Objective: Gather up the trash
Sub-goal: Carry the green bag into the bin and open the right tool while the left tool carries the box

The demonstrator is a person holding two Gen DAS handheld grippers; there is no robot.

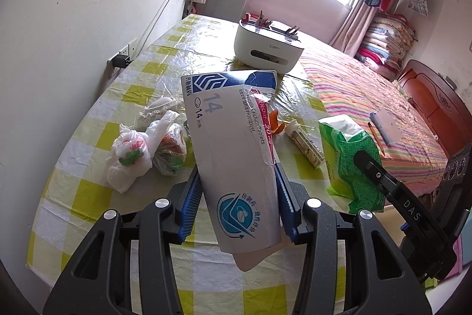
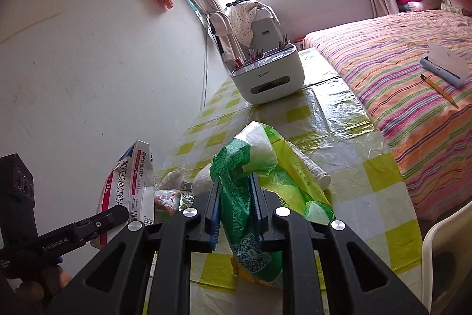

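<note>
My left gripper [image 1: 237, 167] is shut on a white and blue medicine box [image 1: 233, 138] and holds it above the checked table [image 1: 88, 182]. The box also shows in the right wrist view [image 2: 129, 182]. My right gripper [image 2: 234, 182] is shut on the rim of a green plastic bag [image 2: 253, 173] whose mouth stands open; the bag also shows in the left wrist view [image 1: 351, 155], to the right of the box. On the table lie knotted white plastic bags of trash [image 1: 138, 149], a small tube [image 1: 305, 142] and orange peel [image 1: 275, 123].
A white storage box with pens [image 1: 267, 46] stands at the table's far end. A wall with a socket [image 1: 122, 58] runs along the left. A striped bed [image 1: 383, 114] with a notebook and pencil lies to the right. A white chair edge [image 2: 442, 250] shows at lower right.
</note>
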